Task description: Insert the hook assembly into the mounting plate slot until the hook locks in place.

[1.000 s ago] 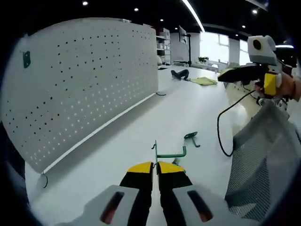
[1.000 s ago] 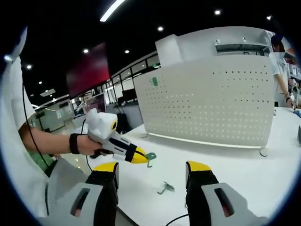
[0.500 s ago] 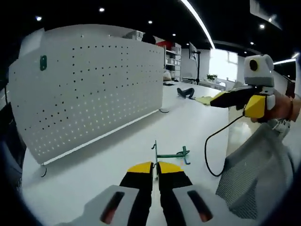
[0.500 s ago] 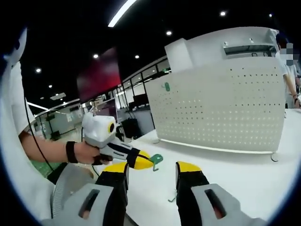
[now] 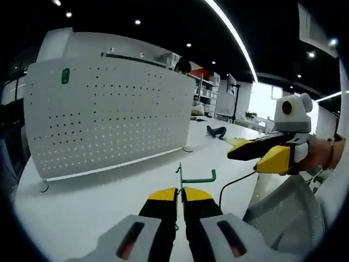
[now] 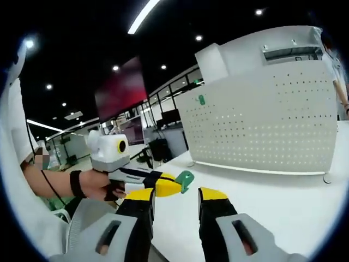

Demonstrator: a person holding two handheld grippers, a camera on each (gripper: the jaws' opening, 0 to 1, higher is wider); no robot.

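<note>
Green hook point(image 5: 197, 178) — unlabelled pegboard point(image 5: 109, 117)

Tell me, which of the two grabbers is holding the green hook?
The left gripper. Its yellow-tipped jaws are shut on the green hook, lifted toward the white pegboard. The right gripper holds nothing; its jaws stand apart.

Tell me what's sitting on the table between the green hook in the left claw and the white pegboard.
Nothing: in the left gripper view, bare white tabletop runs from the green hook, held in the left claw, to the pegboard.
</note>
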